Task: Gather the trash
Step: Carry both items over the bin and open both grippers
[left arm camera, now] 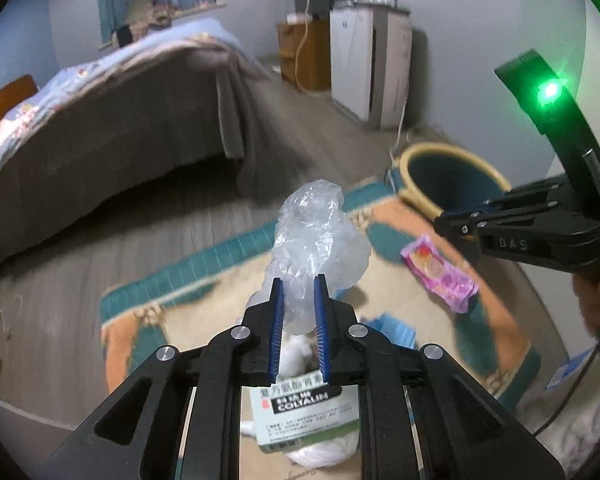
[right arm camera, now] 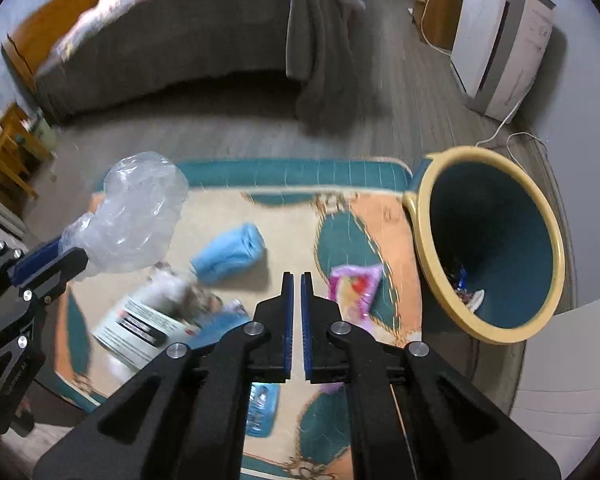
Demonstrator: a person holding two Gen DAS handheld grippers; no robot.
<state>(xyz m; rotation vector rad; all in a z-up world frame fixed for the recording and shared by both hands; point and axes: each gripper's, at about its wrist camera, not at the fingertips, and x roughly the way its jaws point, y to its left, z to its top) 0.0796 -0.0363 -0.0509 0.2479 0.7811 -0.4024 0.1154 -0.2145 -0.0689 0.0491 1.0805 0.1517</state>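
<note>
Plastic bag [left arm camera: 320, 240] upright, long axis vertical | left tool [left arm camera: 299, 300] clamps it | right tool [right arm camera: 297, 300] closed, empty

Both views are fisheye, each looking forward and downward along its own gripper's two black fingers at lower centre. The left wrist view faces the patterned teal-and-orange rug [left arm camera: 228, 256], with the grey-skirted bed [left arm camera: 112, 120] upper left. The right wrist view looks more steeply at the same rug [right arm camera: 300, 216]. Both share the yellow-rimmed teal bin [left arm camera: 452, 184] [right arm camera: 488, 248] at right.
</note>
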